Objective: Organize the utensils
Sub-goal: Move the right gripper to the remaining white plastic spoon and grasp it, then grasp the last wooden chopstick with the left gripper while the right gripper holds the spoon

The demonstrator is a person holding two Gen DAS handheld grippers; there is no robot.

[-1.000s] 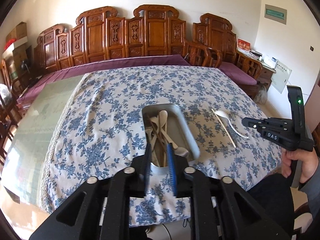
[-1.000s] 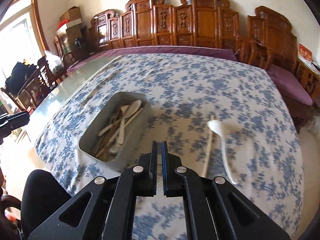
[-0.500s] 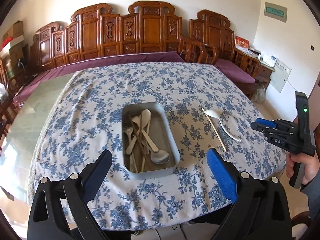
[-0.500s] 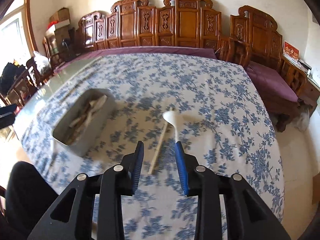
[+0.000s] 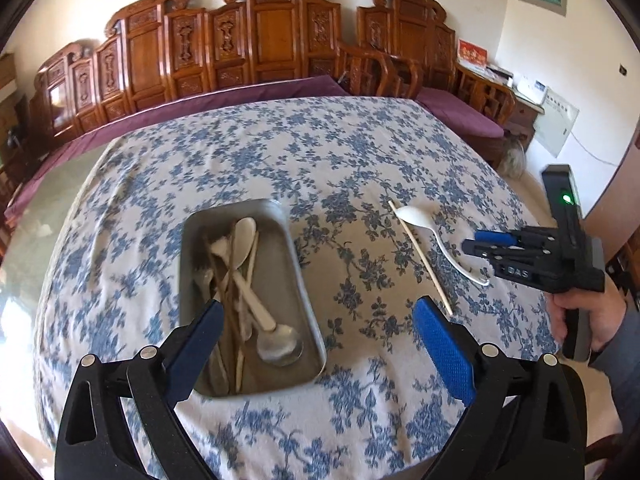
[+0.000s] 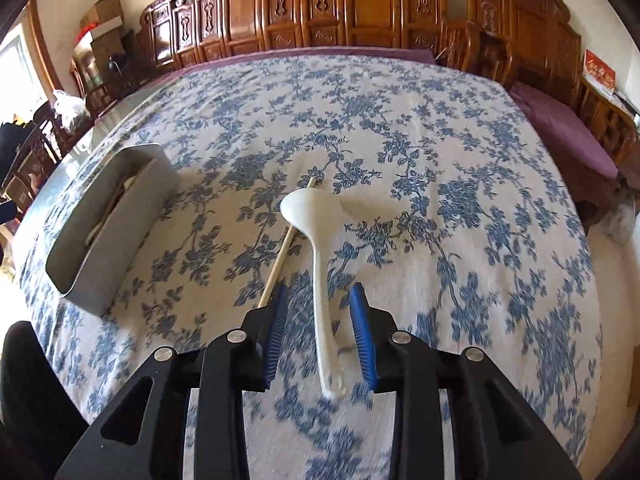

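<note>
Where the blue-flowered cloth [image 5: 280, 152] covers it, the tabletop [image 5: 24, 264] carries every item noted; bare surface shows only along its left edge. Carved wooden benches [image 5: 276, 36] with purple cushions line the far side.

A metal tray [image 5: 296, 280] sits near the front edge, left of centre. It holds a loose pile of utensils: one metal spoon [image 5: 278, 344] at the near end, pale spoons [image 5: 244, 236] and thin sticks crossing one another toward the far end. An exact count cannot be made.

To the right of the tray, well apart from it, a white spoon [image 6: 316, 240] lies on the cloth, bowl toward the far side, handle toward the front edge. A single chopstick [image 5: 420, 256] lies just beside it on its left; in the right wrist view the spoon's bowl overlaps the stick's far end.

Left gripper [image 5: 316, 356]: spread wide, holding nothing, above the front edge with the tray's near end between its blue pads [image 5: 444, 352].

Right gripper [image 6: 318, 332]: partly parted, low over the cloth, straddling the white spoon's handle. Both pads stand clear of the handle; no contact seen. The left pad is just beside the chopstick's near end.
</note>
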